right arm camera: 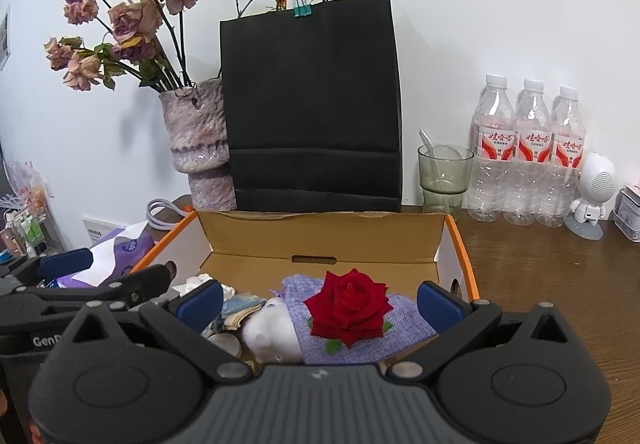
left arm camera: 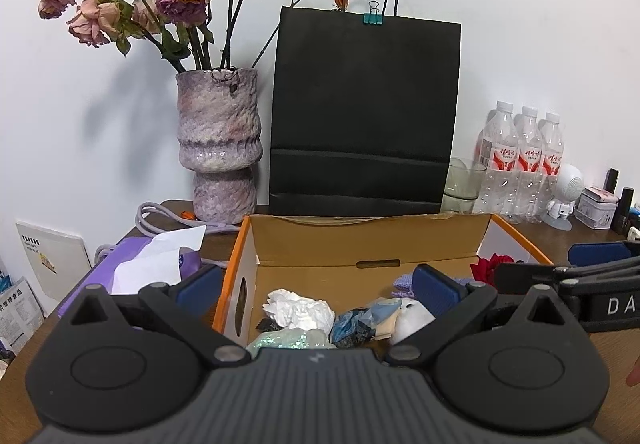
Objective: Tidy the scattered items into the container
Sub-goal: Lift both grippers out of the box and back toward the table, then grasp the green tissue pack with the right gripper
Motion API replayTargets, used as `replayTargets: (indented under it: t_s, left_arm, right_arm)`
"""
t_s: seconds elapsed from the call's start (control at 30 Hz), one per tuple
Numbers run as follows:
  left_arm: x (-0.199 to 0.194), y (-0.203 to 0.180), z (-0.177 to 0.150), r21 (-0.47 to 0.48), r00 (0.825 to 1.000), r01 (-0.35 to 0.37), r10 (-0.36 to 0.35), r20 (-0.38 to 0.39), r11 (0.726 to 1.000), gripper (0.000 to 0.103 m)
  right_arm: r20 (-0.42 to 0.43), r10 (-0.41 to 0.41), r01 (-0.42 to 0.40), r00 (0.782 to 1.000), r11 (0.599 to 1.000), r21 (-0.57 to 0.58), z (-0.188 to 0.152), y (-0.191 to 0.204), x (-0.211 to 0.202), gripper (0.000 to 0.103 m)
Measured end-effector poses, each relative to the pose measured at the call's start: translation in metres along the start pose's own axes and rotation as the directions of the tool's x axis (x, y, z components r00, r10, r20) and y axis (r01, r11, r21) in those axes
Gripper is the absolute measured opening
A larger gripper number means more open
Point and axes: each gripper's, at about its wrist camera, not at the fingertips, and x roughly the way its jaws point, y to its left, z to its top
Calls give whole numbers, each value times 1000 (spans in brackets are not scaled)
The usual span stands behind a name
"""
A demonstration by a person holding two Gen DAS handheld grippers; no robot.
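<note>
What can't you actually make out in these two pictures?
- Near part of the cardboard box: hidden in both views by each gripper's own body.
- Black paper bag contents: hidden by its front, both views.
- Water bottles: label print too small to read.
- Tins at the right edge: cut off, right wrist view.

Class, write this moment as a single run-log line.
left tongs: open, empty | right tongs: open, empty | box: holds red rose, purple cloth, crumpled tissue
</note>
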Motion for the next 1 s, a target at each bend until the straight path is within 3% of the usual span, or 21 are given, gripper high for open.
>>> replayTargets:
  t_s: [0.2, 0.4, 0.77, 1.0]
  left_arm:
    - [-12, 9, 1, -13, 999, 36, -36, 9, 999, 103]
    - [-32, 25, -13, 25, 1000, 22, -22, 8, 999, 103]
    - [-63, 41, -61, 46, 995, 28, -23, -101, 999, 103]
    - [-90, 45, -95, 35, 989, 37, -32, -142, 999, 103]
  right_arm:
    - [3, 22, -22, 1000, 1000, 5, 0, -2, -11, 103]
    - [12, 12, -12, 1000, 1000, -12, -15, -9, -36, 103]
    - [-98, -15, 11, 995, 999, -44, -85, 1, -59, 103]
    - [-131, 51, -64, 990, 994, -92, -131, 37, -78, 103]
